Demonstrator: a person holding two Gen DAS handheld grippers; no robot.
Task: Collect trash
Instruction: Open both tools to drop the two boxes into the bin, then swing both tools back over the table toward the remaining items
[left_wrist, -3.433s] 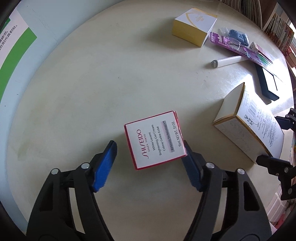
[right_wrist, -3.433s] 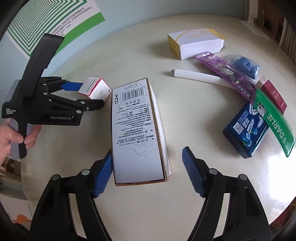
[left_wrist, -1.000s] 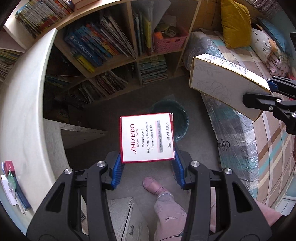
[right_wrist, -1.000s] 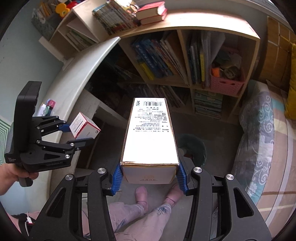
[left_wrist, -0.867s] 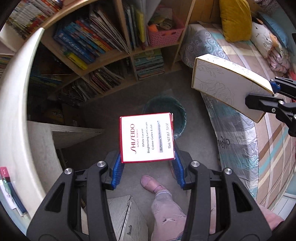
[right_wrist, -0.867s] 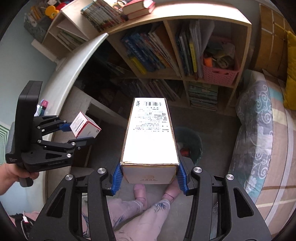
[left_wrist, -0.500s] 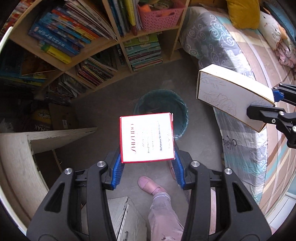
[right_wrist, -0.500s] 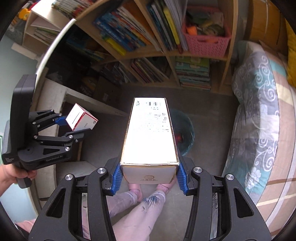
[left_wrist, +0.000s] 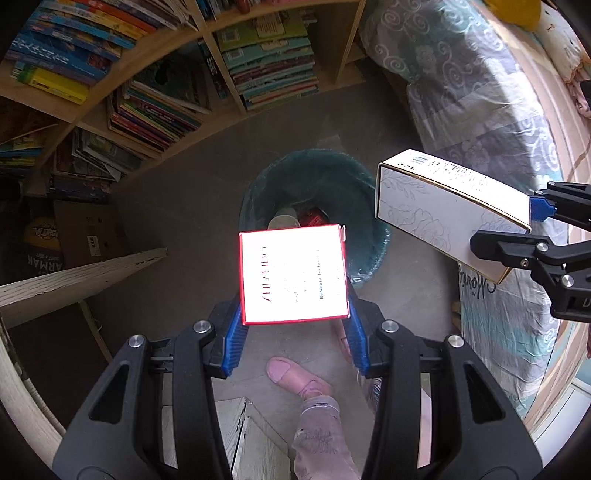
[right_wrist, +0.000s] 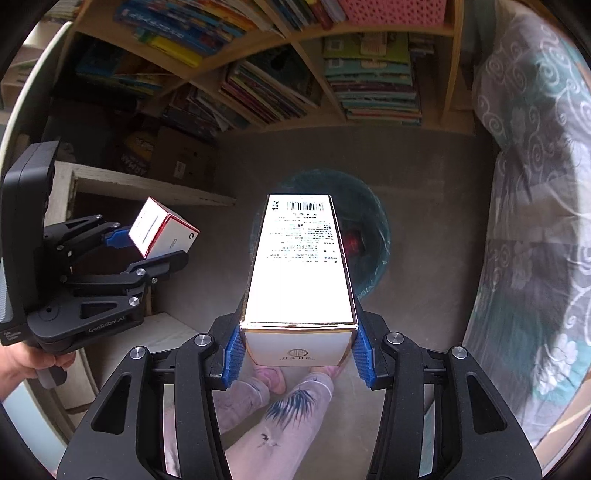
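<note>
Shiseido cream box (left_wrist: 293, 273) sits clamped in our left gripper (left_wrist: 293, 334), the tall white carton (right_wrist: 301, 266) in our right gripper (right_wrist: 297, 354), both above the teal bin (left_wrist: 365, 236). We judge them light, crushable cardboard (hold flat sides).

Grey floor (left_wrist: 207, 192), wooden bookshelf (left_wrist: 229, 81) crammed with books, patterned bedspread (right_wrist: 535, 221) on right, cardboard box (left_wrist: 88, 236) under desk.
</note>
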